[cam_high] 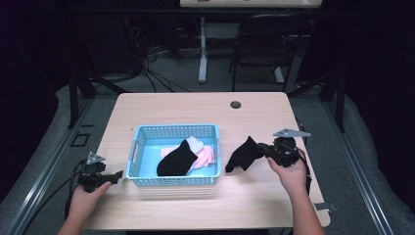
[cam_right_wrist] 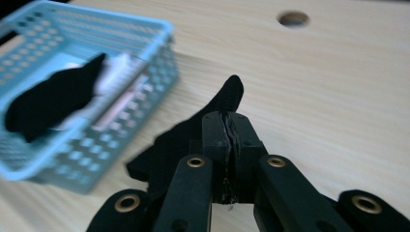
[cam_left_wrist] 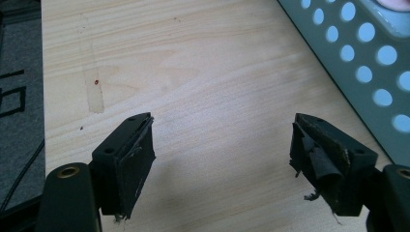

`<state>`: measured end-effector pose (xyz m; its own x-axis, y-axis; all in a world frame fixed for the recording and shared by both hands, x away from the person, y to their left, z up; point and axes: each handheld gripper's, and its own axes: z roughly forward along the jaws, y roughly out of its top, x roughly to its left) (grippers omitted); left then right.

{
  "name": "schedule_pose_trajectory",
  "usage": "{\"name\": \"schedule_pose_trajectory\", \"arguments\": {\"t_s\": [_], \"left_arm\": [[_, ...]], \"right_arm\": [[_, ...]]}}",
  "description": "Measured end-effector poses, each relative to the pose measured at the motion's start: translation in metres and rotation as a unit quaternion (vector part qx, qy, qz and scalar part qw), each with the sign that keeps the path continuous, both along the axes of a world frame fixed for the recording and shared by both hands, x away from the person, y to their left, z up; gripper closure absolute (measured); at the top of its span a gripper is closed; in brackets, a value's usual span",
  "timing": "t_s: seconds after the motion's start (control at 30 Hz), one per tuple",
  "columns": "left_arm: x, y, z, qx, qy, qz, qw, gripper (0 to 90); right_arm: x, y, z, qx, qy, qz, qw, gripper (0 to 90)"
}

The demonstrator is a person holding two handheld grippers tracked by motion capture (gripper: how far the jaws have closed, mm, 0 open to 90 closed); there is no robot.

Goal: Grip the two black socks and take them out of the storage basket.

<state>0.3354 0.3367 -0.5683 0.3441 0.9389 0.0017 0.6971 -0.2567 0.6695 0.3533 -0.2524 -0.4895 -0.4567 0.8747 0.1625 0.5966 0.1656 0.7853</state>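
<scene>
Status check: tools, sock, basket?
Right tool shut on black sock, beside basket. Left tool open, empty, left of basket. Nothing in the way.

A light wooden table [cam_high: 161, 105] stands on grey carpet [cam_high: 171, 78], a black chair [cam_high: 262, 44] behind it in dim light.

A lab: wooden table [cam_high: 161, 110] amid black curtains, floor cables [cam_high: 151, 73], folding chair [cam_high: 264, 44].

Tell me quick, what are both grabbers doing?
Left gripper: open, holding nothing.
Right gripper: closed on the black sock beside the basket.
</scene>
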Motion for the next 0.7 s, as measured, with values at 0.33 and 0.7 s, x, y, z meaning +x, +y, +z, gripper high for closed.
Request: {"name": "schedule_pose_trajectory", "arguments": {"t_s": [0.33,0.7], "left_arm": [[0.0,-0.001,0.0,0.002,0.002,-0.001,1.0,23.7],[0.001,0.0,0.0,0.0,0.001,-0.001,1.0,23.7]], "right_arm": [[0.007,-0.036,-0.038,0.009,0.038,-0.073,0.9965,81.9],[0.006,-0.038,-0.045,0.001,0.024,-0.084,0.9962,61.2]]}}
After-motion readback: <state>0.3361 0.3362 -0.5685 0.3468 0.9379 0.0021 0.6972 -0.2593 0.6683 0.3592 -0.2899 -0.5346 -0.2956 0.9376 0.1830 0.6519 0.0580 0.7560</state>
